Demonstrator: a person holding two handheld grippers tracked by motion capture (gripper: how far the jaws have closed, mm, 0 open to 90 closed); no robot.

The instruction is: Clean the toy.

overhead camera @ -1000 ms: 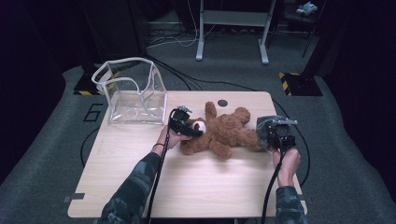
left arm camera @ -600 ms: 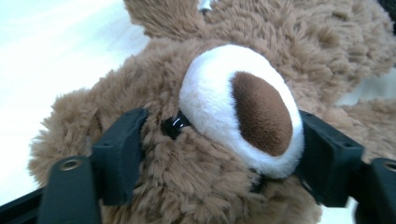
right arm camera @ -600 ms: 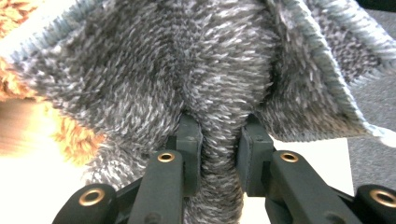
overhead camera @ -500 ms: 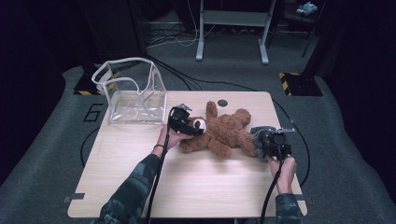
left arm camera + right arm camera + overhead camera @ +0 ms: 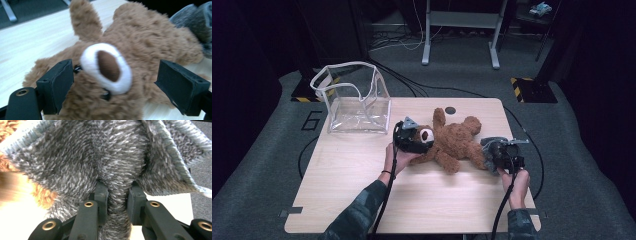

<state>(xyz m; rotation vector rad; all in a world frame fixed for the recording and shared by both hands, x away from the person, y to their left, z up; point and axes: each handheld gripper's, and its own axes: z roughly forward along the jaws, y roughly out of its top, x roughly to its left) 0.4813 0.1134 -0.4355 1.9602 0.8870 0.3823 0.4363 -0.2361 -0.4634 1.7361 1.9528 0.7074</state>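
Table [image 5: 362, 200] of pale wood fills the high view, with a person's forearms coming in from the near edge. Toward its far left corner stands a clear plastic bag [image 5: 357, 100] with white trim, mouth open upward, well apart from the work. Across the middle lies a brown teddy bear [image 5: 452, 142] on its back, head toward the left. The left gripper [image 5: 412, 137] sits at the bear's head; in the left gripper view its jaws stand wide apart on either side of the white muzzle [image 5: 107, 68], one just beside an eye, and they hold nothing. The right gripper [image 5: 502, 152] is at the bear's foot end, its jaws closed tight on a bunched fold of a grey fuzzy sock [image 5: 117, 165] — the cloth flares loose above the pinch. Judged from this, the risks are two: the thin pinch could slip out of the plush knit if the sock is tugged against the bear's leg, and with the head unclamped the light bear may simply slide across the smooth table — toward the right edge, which is near — rather than stay put.
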